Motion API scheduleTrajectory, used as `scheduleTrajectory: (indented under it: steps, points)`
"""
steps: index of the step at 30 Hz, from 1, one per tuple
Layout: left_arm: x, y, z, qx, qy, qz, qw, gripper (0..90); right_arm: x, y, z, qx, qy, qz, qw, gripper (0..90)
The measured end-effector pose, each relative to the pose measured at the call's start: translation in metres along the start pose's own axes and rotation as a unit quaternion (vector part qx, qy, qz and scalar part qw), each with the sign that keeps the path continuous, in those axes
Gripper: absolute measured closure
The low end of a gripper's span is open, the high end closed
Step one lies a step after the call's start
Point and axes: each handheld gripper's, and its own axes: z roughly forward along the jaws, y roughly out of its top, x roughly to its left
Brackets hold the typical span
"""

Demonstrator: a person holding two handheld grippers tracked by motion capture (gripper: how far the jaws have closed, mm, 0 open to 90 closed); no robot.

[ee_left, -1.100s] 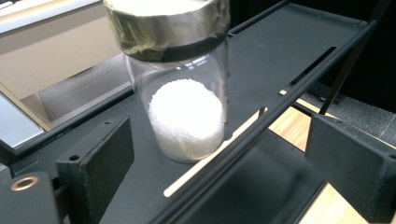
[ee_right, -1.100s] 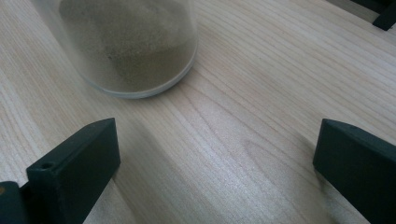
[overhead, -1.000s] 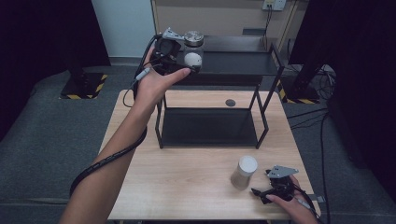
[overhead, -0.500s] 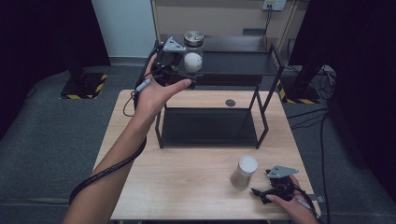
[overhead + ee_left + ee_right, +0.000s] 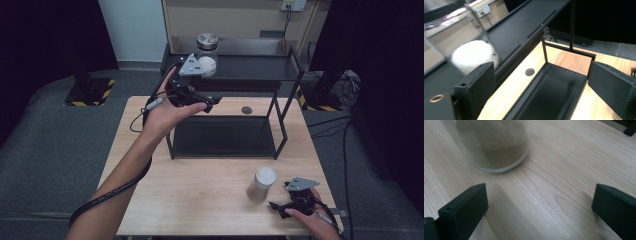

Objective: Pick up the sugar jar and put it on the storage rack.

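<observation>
A black two-tier rack (image 5: 250, 67) stands at the back of the wooden table (image 5: 200, 185). On its top shelf are a clear jar holding something white and fluffy (image 5: 207, 65) (image 5: 474, 56) and, behind it, a metal-lidded jar (image 5: 207, 42). My left gripper (image 5: 205, 102) (image 5: 544, 87) hovers open at the rack's front left corner, just below that white jar, with nothing between the jaws. A white-lidded jar of sand (image 5: 262, 182) (image 5: 494, 142) stands at the table's front right. My right gripper (image 5: 280, 206) (image 5: 539, 212) rests open on the table right beside it, not touching.
A small dark disc (image 5: 246, 110) (image 5: 529, 72) lies on the table under the rack's top shelf. The rack's lower tray (image 5: 225, 135) is bare. A thin upright post (image 5: 572, 22) of the rack stands ahead of the left gripper. Cables trail off both hands.
The left gripper has drawn back and down from the white jar, which stays on the top shelf. The right gripper and the sand jar have not moved.
</observation>
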Motion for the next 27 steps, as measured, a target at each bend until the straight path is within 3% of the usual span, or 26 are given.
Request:
scheduleTrajectory:
  steps: [9, 13, 18, 22, 27]
  points:
    - [0.002, -0.014, 0.011, -0.009, -0.032, 0.021, 0.9992, 6.4, 0.000, 0.000, 0.000, 0.000, -0.001, -0.001, 1.0000, 1.1]
    - [0.001, -0.023, 0.016, -0.012, -0.036, 0.036, 0.9986, 6.5, 0.000, 0.000, 0.000, 0.000, 0.000, -0.001, 1.0000, 1.1]
    - [0.001, -0.036, 0.022, -0.012, -0.045, 0.032, 0.9984, 6.4, 0.000, 0.000, 0.000, 0.000, 0.000, -0.001, 1.0000, 1.1]
    - [-0.001, -0.044, 0.028, -0.003, -0.052, 0.040, 0.9978, 6.2, 0.000, 0.000, 0.000, 0.000, 0.000, -0.001, 1.0000, 1.1]
    - [-0.002, -0.056, 0.036, 0.010, -0.064, 0.028, 0.9975, 6.0, 0.000, 0.000, 0.000, 0.000, 0.000, -0.001, 1.0000, 1.1]
